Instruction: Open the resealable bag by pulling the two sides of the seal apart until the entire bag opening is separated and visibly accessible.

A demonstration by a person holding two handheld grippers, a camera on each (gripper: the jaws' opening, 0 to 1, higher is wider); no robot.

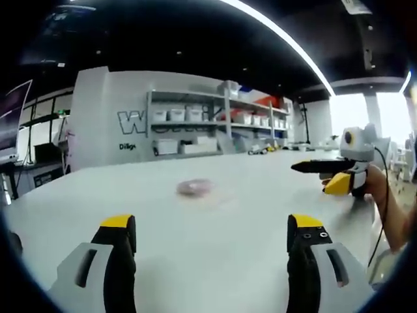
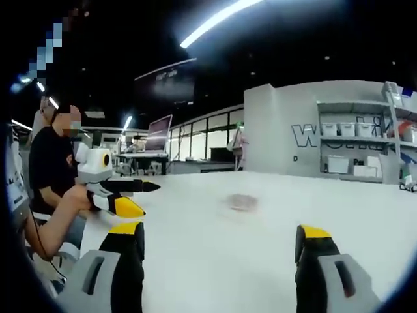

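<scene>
A small clear bag with something pinkish inside, blurred, lies flat on the white table point(image 1: 260, 202), seen as the bag point(image 1: 194, 188) in the left gripper view and the bag point(image 2: 243, 202) in the right gripper view. My left gripper point(image 1: 212, 229) is open, its jaws wide apart and short of the bag, with nothing between them. My right gripper point(image 2: 221, 236) is open too, also well back from the bag. Each shows in the other's view, held by a hand above the table: the right gripper point(image 1: 339, 175) and the left gripper point(image 2: 116, 190).
The table point(image 2: 195, 261) is wide and bare around the bag. Behind it stand metal shelves point(image 1: 208, 124) with white bins against a lettered wall. A person in a black top point(image 2: 49, 163) sits at the left edge, near desks with monitors point(image 2: 156, 130).
</scene>
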